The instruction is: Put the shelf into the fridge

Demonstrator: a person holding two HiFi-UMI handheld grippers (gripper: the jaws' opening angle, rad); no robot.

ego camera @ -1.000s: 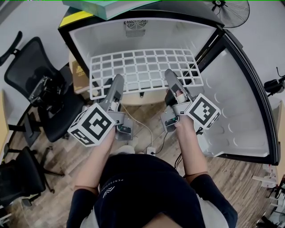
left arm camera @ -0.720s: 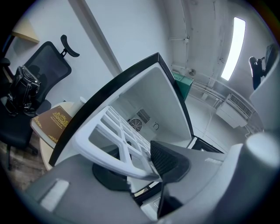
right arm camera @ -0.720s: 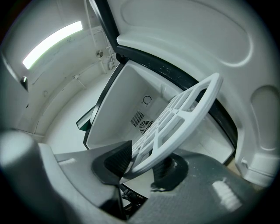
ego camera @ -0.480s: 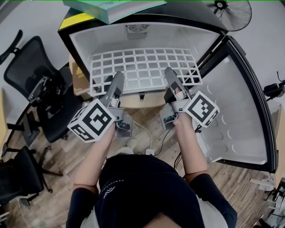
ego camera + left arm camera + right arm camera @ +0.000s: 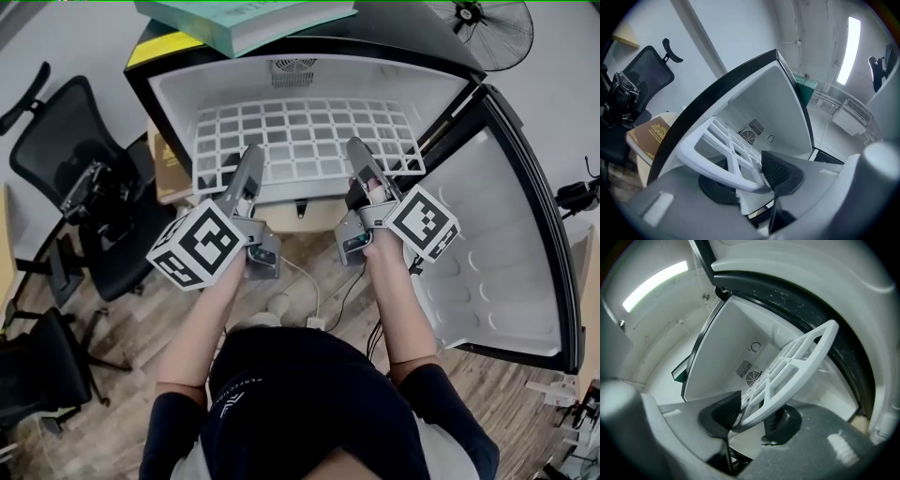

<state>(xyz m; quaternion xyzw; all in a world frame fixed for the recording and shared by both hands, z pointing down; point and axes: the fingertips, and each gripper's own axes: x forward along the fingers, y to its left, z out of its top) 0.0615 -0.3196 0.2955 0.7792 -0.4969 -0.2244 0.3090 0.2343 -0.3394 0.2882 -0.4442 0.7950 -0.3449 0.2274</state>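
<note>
Fingers of your left gripper (image 5: 251, 155) and right gripper (image 5: 356, 150) are clamped on the front rim of the shelf (image 5: 300, 141), which is mostly inside the fridge (image 5: 178, 94). Push both sides evenly and level so it doesn't jam.

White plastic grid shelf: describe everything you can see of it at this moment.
The white plastic grid shelf is a flat rectangle of square openings with a thicker rounded rim. It lies level, mostly inside the open black fridge with a white interior, its front edge toward the person. The left hand-held gripper and right hand-held gripper each clamp that front rim between their pads.
</note>
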